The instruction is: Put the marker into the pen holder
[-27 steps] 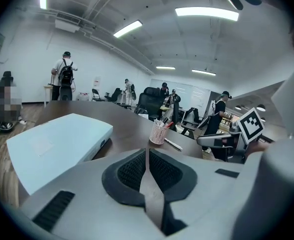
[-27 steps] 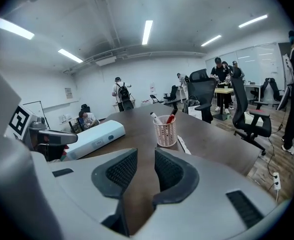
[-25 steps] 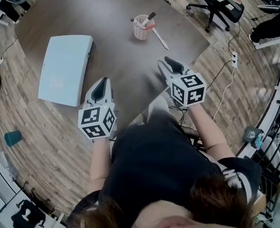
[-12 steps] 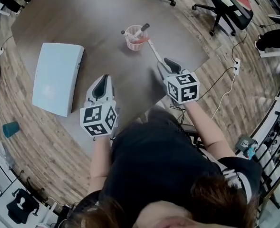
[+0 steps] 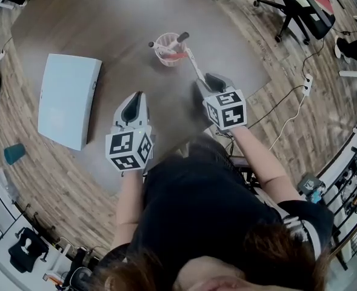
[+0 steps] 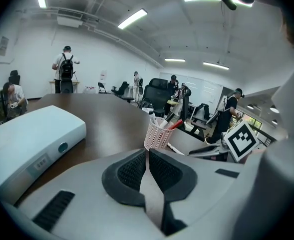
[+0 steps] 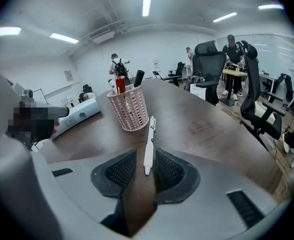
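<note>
As the right claw [image 7: 146, 155] has just been opening, the marker [image 7: 149, 143] lies unclamped between its jaws, long axis pointing ahead toward the pen holder [image 7: 130, 111]; left claw [image 6: 147, 156] closed.

marker [image 5: 195, 65] — flat on table [image 5: 105, 23], beside pen holder [image 5: 166, 50] | right tool [image 5: 206, 82] — at its near end
</note>
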`<state>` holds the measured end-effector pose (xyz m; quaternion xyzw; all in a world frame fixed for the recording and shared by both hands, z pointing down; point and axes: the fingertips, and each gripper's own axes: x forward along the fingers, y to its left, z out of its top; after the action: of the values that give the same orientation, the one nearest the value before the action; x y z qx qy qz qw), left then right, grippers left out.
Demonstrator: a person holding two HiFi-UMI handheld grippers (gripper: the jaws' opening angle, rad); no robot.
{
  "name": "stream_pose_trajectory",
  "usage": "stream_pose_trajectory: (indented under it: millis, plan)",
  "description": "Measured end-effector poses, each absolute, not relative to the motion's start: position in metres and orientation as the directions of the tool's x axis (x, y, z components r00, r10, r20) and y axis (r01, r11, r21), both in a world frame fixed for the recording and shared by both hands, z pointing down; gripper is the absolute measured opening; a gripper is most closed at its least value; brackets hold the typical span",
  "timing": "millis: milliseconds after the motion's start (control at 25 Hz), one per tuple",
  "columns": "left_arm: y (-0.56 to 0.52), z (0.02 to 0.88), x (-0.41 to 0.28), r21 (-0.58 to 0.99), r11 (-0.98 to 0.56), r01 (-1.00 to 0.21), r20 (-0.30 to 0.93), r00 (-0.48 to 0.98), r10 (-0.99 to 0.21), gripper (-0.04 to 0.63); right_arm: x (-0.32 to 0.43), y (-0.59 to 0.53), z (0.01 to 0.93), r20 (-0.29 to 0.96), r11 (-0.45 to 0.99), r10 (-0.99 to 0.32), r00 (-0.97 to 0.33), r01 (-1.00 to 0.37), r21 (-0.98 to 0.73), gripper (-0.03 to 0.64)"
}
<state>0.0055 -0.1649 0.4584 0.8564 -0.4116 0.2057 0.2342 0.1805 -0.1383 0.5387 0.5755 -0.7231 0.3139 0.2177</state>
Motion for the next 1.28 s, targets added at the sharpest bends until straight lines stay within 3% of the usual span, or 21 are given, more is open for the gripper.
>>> stream_pose_trajectory:
  millis: [320, 680, 1280]
  plan:
    - [-0.171, 0.472, 0.007, 0.239, -0.547, -0.802, 0.567, 0.573, -0.592, 0.041, 0.179, -0.141, 0.557, 0.726, 0.149, -0.656, -0.207, -0.978, -0.144, 0.12]
    - [-0.17, 0.476, 0.001, 0.243, -0.549, -0.8, 0.576, 0.574, -0.582, 0.041, 0.181, -0.139, 0.557, 0.72, 0.16, -0.674, -0.165, -0.984, -0.076, 0.071]
    - [-0.174, 0.466, 0.0, 0.236, -0.564, -0.791, 0.556, 0.586, -0.59, 0.041, 0.192, -0.127, 0.521, 0.689, 0.176, -0.705, -0.165, -0.983, -0.056, 0.067]
